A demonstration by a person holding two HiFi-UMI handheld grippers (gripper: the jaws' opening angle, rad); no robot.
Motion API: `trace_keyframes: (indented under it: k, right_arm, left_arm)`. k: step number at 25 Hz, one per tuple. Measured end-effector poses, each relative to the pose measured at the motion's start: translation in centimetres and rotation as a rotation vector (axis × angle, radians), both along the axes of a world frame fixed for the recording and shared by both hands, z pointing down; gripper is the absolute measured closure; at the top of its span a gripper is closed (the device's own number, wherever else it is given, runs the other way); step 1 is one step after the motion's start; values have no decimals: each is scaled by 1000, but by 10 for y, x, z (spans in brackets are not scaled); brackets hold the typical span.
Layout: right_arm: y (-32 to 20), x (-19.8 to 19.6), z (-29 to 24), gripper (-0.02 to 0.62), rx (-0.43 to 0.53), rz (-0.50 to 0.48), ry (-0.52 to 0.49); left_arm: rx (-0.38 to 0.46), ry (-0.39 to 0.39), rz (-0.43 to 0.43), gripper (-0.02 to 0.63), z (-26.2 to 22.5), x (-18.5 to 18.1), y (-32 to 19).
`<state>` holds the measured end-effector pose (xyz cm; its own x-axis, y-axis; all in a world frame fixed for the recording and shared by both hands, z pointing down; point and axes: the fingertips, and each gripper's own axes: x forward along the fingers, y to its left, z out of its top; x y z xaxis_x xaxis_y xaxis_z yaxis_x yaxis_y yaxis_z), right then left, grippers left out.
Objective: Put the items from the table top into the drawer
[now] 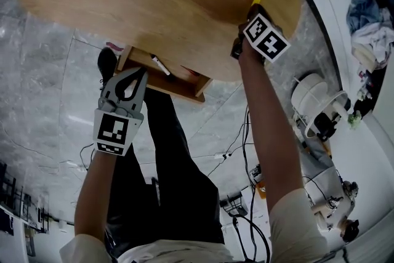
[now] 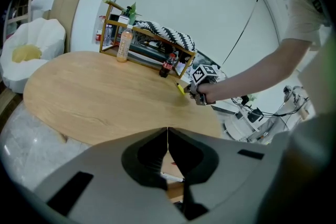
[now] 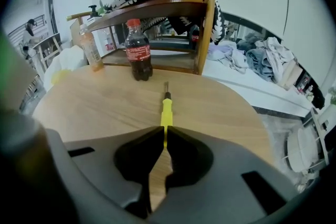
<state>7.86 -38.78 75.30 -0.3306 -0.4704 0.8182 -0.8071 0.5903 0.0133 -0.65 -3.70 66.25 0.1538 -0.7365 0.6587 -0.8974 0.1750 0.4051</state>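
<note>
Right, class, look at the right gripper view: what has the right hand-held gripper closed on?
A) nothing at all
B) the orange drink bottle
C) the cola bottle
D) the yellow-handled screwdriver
D: the right hand-held gripper has its jaws pinched on the handle of the yellow-handled screwdriver, which lies on the wooden table; the cola bottle stands apart, beyond its tip.

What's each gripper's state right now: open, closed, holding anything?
Left gripper: closed, nothing between its fingers.
Right gripper: closed on the yellow screwdriver.
</note>
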Motion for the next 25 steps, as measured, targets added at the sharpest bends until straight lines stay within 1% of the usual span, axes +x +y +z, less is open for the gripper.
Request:
trace_keyframes:
  k: [6, 7, 8, 9, 10, 13, 14, 15, 19, 25]
  right_arm:
    - [1, 0, -1, 550, 24, -3, 19]
    - [0, 0, -1, 532, 27, -6, 22]
    - [0, 0, 0, 496, 26, -8, 27]
    - [1, 1, 2, 478, 22, -10, 31]
    - [1, 1, 4, 472, 14, -10, 35]
    - [4, 3, 12, 473, -13, -12, 41]
    - [5, 3, 13, 501, -15, -15, 45]
    - [5, 3, 13, 512, -11, -20, 49]
    - [6, 5, 5, 515, 11, -27, 42]
    - [20, 14, -6, 517, 13, -57, 43]
  left_arm:
    - [-7, 1, -3, 584, 3, -1, 6]
    - [-8, 3, -2, 584, 4, 0, 6]
    - [-9, 5, -2, 584, 4, 1, 7]
    - [-10, 6, 0, 584, 5, 2, 7]
    - [-10, 6, 0, 584, 5, 2, 8]
    - [-12, 8, -3, 584, 7, 1, 9]
    - [-12, 8, -5, 584, 7, 0, 9]
    - [-12, 8, -7, 584, 7, 0, 8]
    - [-7, 4, -5, 584, 5, 0, 8]
    - [8, 3, 18, 584, -3, 3, 10]
